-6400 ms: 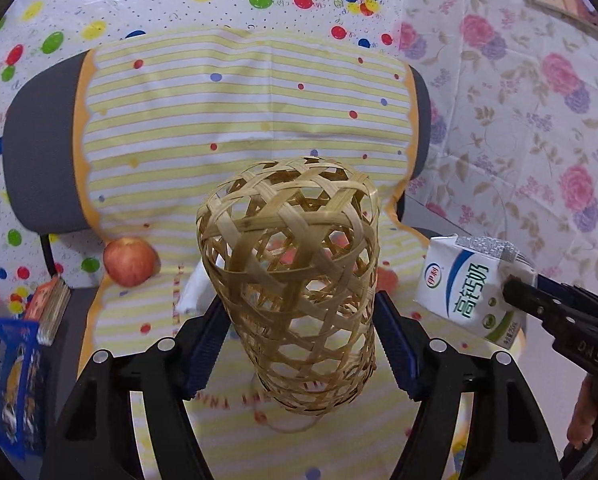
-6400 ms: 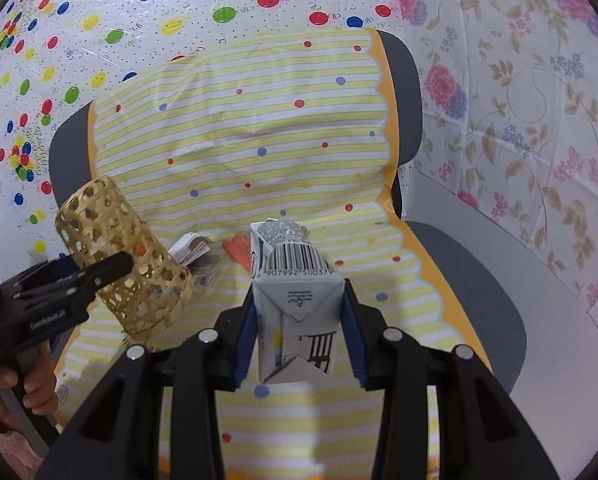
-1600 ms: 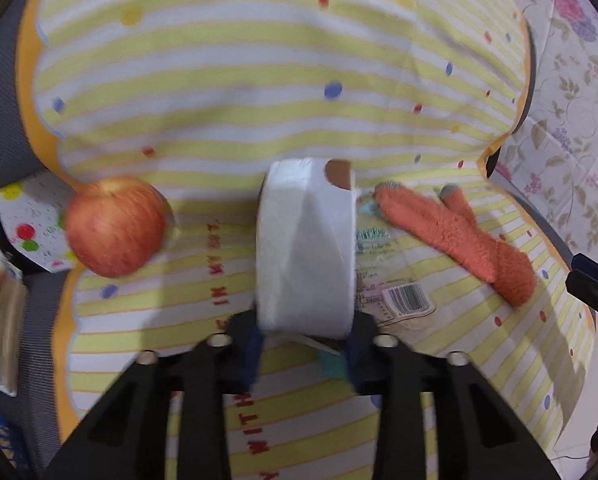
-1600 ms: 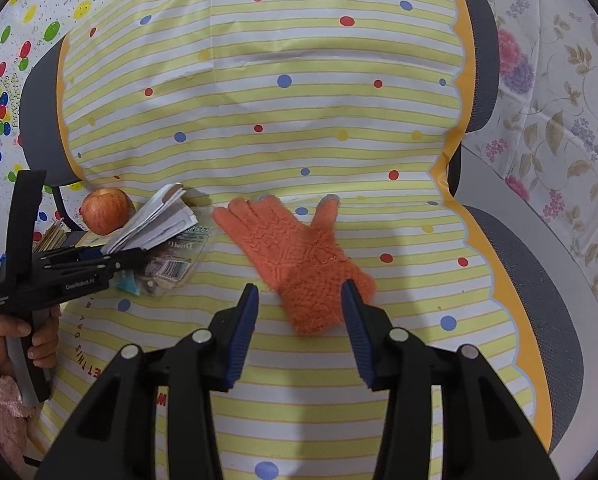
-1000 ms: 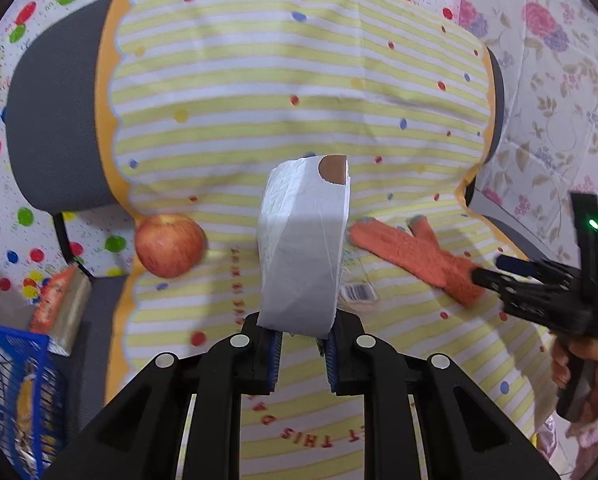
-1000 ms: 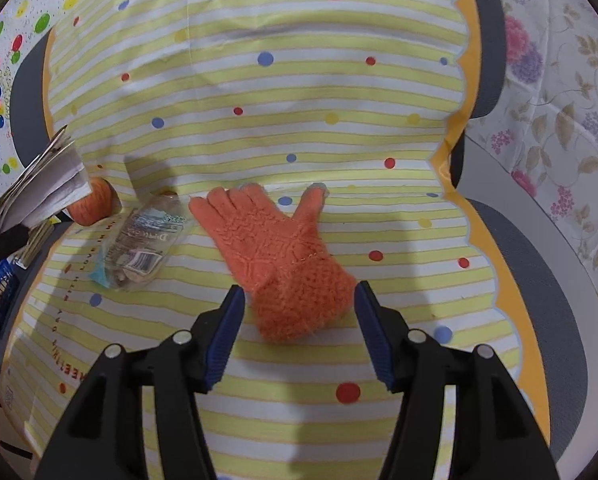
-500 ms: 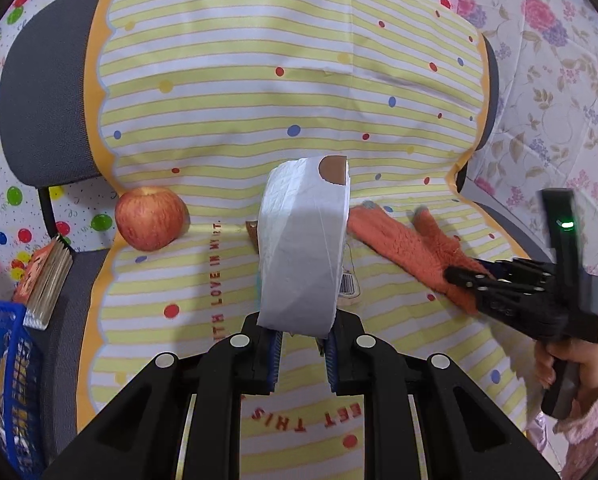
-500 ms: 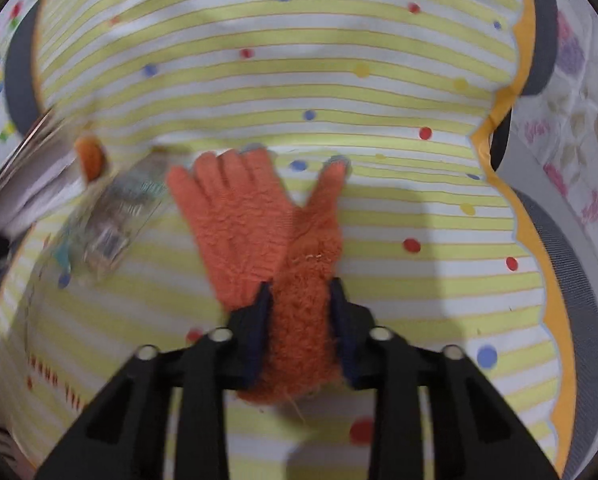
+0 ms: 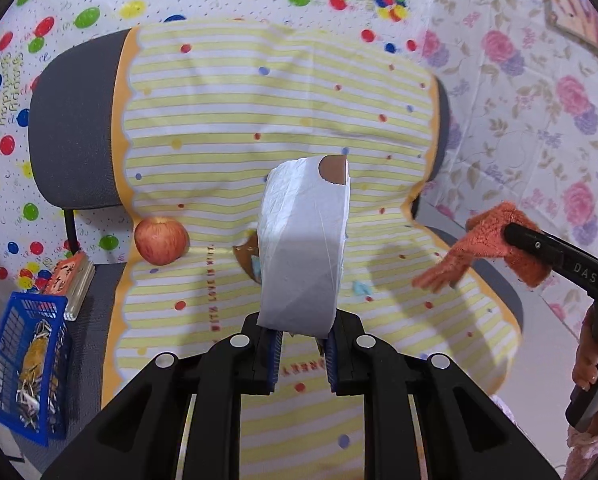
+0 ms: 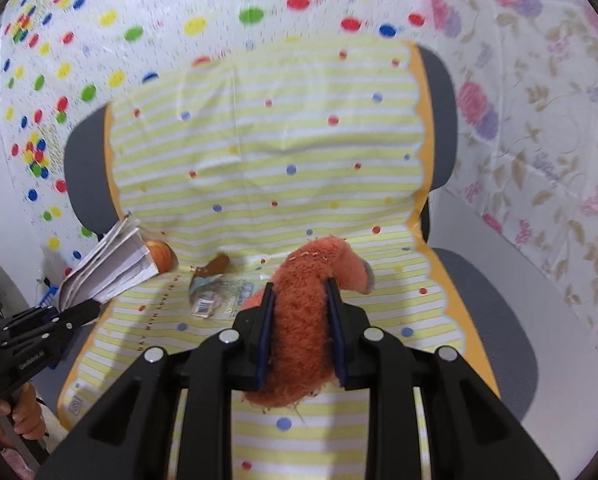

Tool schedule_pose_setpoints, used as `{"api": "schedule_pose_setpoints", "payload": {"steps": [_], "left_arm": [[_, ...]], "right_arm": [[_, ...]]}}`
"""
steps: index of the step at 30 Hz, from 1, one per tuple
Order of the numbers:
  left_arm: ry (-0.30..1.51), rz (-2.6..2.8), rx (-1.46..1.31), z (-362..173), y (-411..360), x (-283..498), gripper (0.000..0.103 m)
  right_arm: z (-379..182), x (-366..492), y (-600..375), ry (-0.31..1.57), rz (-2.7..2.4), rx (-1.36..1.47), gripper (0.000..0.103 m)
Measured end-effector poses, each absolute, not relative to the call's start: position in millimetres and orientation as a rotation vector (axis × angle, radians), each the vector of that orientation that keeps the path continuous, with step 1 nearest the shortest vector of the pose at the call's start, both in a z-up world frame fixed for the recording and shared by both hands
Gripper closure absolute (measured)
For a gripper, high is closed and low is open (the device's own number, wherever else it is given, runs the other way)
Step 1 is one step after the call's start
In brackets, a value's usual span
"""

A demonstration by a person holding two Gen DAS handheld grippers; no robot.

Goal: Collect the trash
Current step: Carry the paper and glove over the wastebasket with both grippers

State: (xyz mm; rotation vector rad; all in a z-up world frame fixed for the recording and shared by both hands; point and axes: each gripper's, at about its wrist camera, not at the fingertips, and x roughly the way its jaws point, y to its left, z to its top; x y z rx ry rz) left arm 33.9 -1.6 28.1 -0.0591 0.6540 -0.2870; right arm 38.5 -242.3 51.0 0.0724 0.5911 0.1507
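Note:
My left gripper (image 9: 301,332) is shut on a white wad of folded paper (image 9: 303,248) that stands up between its pads above the chair seat. The right wrist view shows the same paper (image 10: 111,268) at the left, fanned out from the left gripper (image 10: 79,312). My right gripper (image 10: 301,308) is shut on an orange knitted glove (image 10: 311,280), gripped at the cuff and lifted off the seat. From the left wrist view, the glove (image 9: 471,248) hangs from the right gripper (image 9: 515,234) with its fingers drooping. A clear plastic wrapper (image 10: 219,292) lies on the seat.
A red apple (image 9: 161,240) rests on the seat of the chair with the yellow striped cover (image 9: 259,120). A blue basket (image 9: 27,364) holding scraps stands on the floor at the left, with a stack of books (image 9: 73,276) beside it. Patterned sheets cover the walls.
My right gripper closed on the glove's cuff and lifted it off the seat. Both grippers pulled up and back from the chair; the paper stays in the left one.

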Motion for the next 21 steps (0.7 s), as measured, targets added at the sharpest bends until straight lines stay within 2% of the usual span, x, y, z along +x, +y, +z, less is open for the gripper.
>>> {"api": "schedule_pose_setpoints", "payload": {"steps": [11,21], "left_arm": [[0.65,-0.373,0.01,16,-32,-23,0.084],[0.666,-0.543,0.078,2,-98,-68,0.084]], "right_arm": [[36,-33,-252,0.635,0.13,0.101,0.078],[25,-99,-277,0.656,0.009,0.098,0.078]]}}
